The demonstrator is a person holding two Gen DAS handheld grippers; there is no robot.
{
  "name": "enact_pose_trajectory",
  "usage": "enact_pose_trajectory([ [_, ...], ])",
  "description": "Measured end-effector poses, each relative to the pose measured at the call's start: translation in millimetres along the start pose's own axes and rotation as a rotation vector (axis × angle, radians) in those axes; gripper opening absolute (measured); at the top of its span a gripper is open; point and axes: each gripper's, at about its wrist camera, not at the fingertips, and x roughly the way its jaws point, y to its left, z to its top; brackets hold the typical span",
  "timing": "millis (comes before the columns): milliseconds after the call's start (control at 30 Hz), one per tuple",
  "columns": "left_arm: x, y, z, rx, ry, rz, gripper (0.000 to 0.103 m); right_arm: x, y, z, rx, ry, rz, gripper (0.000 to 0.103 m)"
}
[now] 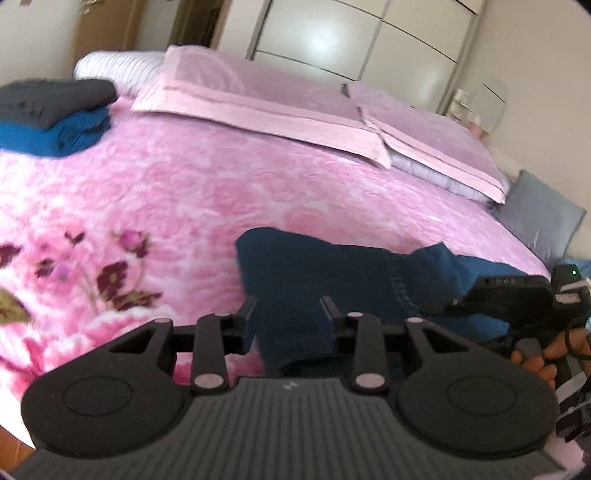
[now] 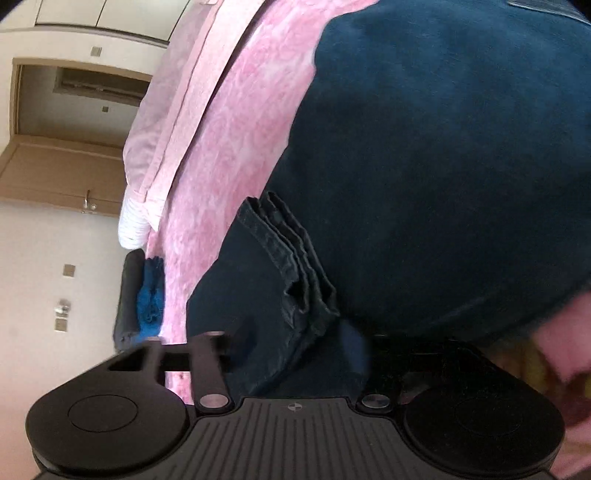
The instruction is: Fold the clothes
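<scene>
Dark blue jeans (image 1: 332, 273) lie partly folded on the pink floral bedspread (image 1: 166, 192). My left gripper (image 1: 288, 314) is open and empty, hovering over the near edge of the jeans. The right gripper's body (image 1: 517, 295) shows at the right edge of the left wrist view, low over the jeans. In the right wrist view the jeans (image 2: 443, 166) fill the frame and their stacked hem edges (image 2: 299, 266) lie between the right gripper's (image 2: 295, 343) jaws. One finger (image 2: 240, 339) shows; the other is hidden by cloth, so its grip is unclear.
A stack of folded clothes, dark grey (image 1: 55, 99) on blue (image 1: 55, 136), sits at the bed's far left. Two pink pillows (image 1: 258, 96) lie along the head of the bed. A grey cushion (image 1: 543, 214) is at the right edge. A white wardrobe (image 1: 351, 33) stands behind.
</scene>
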Motion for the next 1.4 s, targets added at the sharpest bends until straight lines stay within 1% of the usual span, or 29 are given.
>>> enact_pose_trajectory([
  [33,0,4,-2,-0.017,0.001,0.001,0.03,5,1,-1,-0.003,-0.006,-0.014,0.046],
  [67,1,8,-2,-0.034,0.002,-0.001,0.03,8,1,-3,-0.018,-0.03,-0.011,0.045],
  [100,3,11,-2,-0.048,0.007,-0.006,0.03,10,3,-4,-0.038,-0.049,-0.011,0.041],
  [133,5,13,-2,-0.057,0.011,-0.012,0.03,10,4,-6,-0.062,-0.07,-0.016,0.035],
  [167,6,15,-2,-0.065,0.016,-0.019,0.03,6,6,-9,-0.1,-0.097,-0.005,0.017],
  [200,7,15,-1,-0.067,0.017,-0.026,0.03,3,7,-12,-0.137,-0.124,0.006,0.015],
  [267,8,15,3,-0.068,0.016,-0.041,0.029,-4,10,-17,-0.212,-0.179,0.028,0.014],
  [333,10,12,9,-0.055,0.011,-0.056,0.028,-30,22,-19,-0.311,-0.274,0.086,0.014],
  [400,12,7,13,-0.036,0.005,-0.074,0.028,-61,33,-21,-0.413,-0.375,0.103,0.014],
  [467,17,0,16,-0.02,0.01,-0.092,0.028,-86,28,-19,-0.443,-0.448,0.048,0.014],
  [600,34,-17,15,0.025,0.046,-0.105,0.028,-75,-34,5,-0.211,-0.347,-0.124,0.014],
  [667,41,-24,13,0.046,0.063,-0.104,0.028,-77,-61,7,-0.113,-0.335,-0.074,0.014],
  [733,46,-29,10,0.056,0.078,-0.105,0.028,-79,-54,5,-0.162,-0.35,-0.088,0.014],
  [833,51,-33,8,0.064,0.09,-0.104,0.028,-83,-42,5,-0.214,-0.365,-0.064,0.014],
  [933,53,-37,8,0.07,0.096,-0.109,0.028,-94,-18,0,-0.34,-0.424,0.009,0.014],
  [967,54,-39,8,0.075,0.1,-0.108,0.028,-99,-17,-4,-0.377,-0.442,0.004,0.014],
  [1067,62,-44,4,0.093,0.124,-0.09,0.028,-82,-49,1,-0.246,-0.379,-0.122,0.014],
  [1133,65,-47,2,0.107,0.133,-0.077,0.028,-81,-63,0,-0.166,-0.379,-0.097,0.014],
  [1233,66,-49,1,0.114,0.139,-0.08,0.028,-96,-40,-7,-0.294,-0.463,-0.064,0.014],
  [1267,67,-49,0,0.117,0.139,-0.079,0.028,-102,-41,-10,-0.309,-0.484,-0.064,0.014],
  [1333,70,-49,-1,0.117,0.145,-0.073,0.028,-92,-57,-6,-0.288,-0.442,-0.158,0.014],
  [1367,72,-49,-2,0.116,0.15,-0.07,0.028,-84,-73,-2,-0.228,-0.386,-0.171,0.014],
  [1400,73,-49,-2,0.117,0.152,-0.067,0.028,-84,-82,-1,-0.2,-0.398,-0.139,0.014],
])
